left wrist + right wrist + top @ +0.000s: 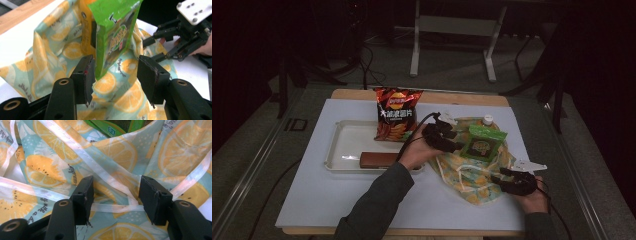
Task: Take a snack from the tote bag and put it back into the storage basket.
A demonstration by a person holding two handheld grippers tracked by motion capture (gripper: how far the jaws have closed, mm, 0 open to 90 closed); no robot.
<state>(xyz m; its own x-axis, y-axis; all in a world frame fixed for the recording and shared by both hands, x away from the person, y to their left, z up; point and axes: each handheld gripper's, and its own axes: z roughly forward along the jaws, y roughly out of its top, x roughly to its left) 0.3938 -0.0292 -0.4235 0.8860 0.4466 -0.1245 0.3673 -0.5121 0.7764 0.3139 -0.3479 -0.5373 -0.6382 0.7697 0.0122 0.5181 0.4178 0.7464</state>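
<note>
The green foil snack pouch [113, 37], stood in the lemon-print cloth bag [472, 175] near the tabletop's right edge, is flanked by the open, empty left gripper [116, 75], while the bag's white strap [117, 207] is straddled, ungripped, by the open right gripper [116, 197], with a red crisp packet [396, 114] left on the white tray [337, 150].

The table [337, 200] is wooden, topped by a white sheet. On it, to the left of the left gripper's [455, 138] jaws, sits a white tray [334, 145]. A lemon-print cloth bag [462, 175] lies spread on the sheet beneath and between both pairs of jaws, reaching the right gripper [507, 179] at its near corner.
</note>
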